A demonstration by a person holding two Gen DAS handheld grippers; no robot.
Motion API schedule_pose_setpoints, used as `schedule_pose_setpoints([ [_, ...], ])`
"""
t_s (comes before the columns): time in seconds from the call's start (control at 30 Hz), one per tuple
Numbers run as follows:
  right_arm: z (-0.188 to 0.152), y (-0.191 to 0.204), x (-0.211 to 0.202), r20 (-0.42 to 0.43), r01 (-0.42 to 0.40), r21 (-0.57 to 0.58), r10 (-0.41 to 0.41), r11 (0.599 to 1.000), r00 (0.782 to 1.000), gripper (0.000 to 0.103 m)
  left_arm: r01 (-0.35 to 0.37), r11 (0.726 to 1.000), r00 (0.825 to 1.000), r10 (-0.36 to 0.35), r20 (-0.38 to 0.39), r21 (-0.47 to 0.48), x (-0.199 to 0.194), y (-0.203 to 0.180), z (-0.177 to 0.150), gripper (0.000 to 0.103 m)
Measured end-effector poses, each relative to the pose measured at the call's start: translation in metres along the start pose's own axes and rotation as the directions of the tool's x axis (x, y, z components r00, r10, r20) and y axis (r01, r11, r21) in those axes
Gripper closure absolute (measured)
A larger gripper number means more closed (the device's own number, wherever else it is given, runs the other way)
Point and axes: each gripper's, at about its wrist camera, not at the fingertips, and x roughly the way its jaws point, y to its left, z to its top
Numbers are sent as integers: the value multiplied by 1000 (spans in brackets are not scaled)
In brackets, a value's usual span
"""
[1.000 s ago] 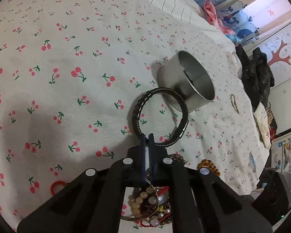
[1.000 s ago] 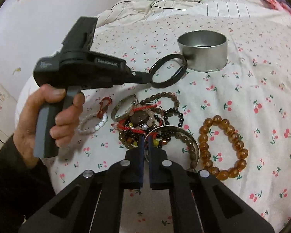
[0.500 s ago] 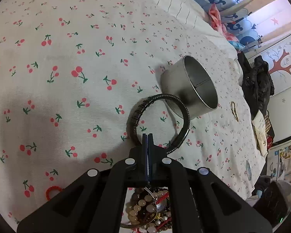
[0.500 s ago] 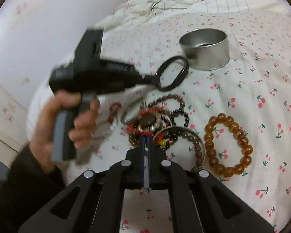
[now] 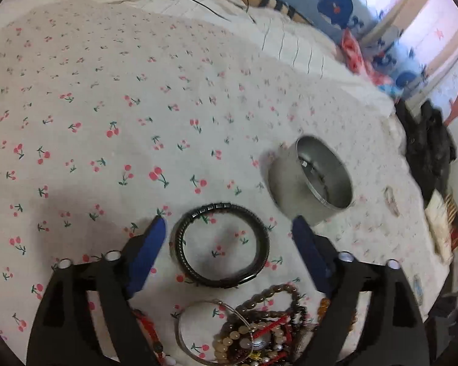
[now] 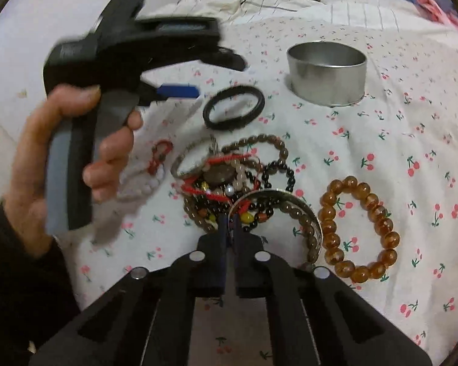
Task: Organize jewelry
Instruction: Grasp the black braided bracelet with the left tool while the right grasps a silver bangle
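No text, brand, number or sign is showing legibly in either view. The body of the left hand-held gripper (image 6: 180, 87) is carrying a small pale marking near the person's hand (image 6: 61, 158), but motion blur is smearing it past reading. The bed sheet (image 5: 107, 122) is showing only a printed cherry pattern, and the wall at the far right of the left wrist view is showing only a red tree picture (image 5: 456, 106), with no letters on either.
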Motion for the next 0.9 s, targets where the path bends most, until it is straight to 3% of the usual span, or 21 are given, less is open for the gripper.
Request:
schedule_pose_setpoints([
  [0.07, 2, -8, -5, 19, -30, 38, 29, 999, 999, 100, 7, 1000, 1000, -7, -14, -25, -1, 9, 2, 17],
  [0.17, 3, -15, -7, 18, -52, 61, 50, 997, 999, 100, -127, 991, 990, 129, -57, 33, 11, 12, 0, 15],
  [0.23, 1, -6, -1, -14, -45, 38, 45, 998, 999, 100, -155, 986, 980, 161, -120, 62, 29, 12, -5, 15],
  [0.3, 1, 4, 8, -35, 3, -4, -3, 1000, 999, 100, -197, 972, 971, 212, -110, 127, 38, 3, -10, 15],
  [0.4, 3, 13, 16, -37, 61, -59, -63, 996, 997, 98, -218, 949, 967, 241, -79, 226, 43, -16, -15, 53],
  [0.43, 1, 13, 17, -42, 72, -64, -75, 995, 996, 97, -210, 948, 969, 234, -77, 238, 42, -19, -13, 76],
  [0.47, 1, 14, 20, -50, 75, -70, -79, 995, 996, 97, -201, 951, 971, 224, -78, 234, 40, -17, -11, 91],
  [0.5, 1, 14, 19, -47, 78, -73, -81, 994, 996, 97, -189, 956, 974, 212, -80, 225, 38, -14, -8, 92],
  [0.57, 2, 14, 17, -36, 90, -70, -93, 993, 995, 80, -164, 966, 979, 185, -87, 201, 37, -8, -6, 96],
  [0.6, 1, 14, 14, -27, 100, -72, -102, 992, 994, 48, -151, 970, 981, 170, -91, 192, 35, -4, -5, 96],
  [0.63, 2, 16, 13, -10, 115, -74, -116, 991, 993, 40, -142, 972, 983, 161, -92, 189, 34, -2, -3, 96],
  [0.77, 1, 14, 7, 12, 92, -67, -91, 993, 996, 40, -146, 969, 982, 166, -90, 200, 33, -9, -13, 96],
  [0.83, 2, 12, 8, 16, 86, -63, -85, 994, 996, 47, -145, 970, 982, 165, -92, 196, 34, -7, -14, 96],
  [0.9, 4, 4, -3, 65, 103, -20, -102, 994, 993, 47, -144, 971, 982, 165, -95, 190, 34, -7, -14, 96],
])
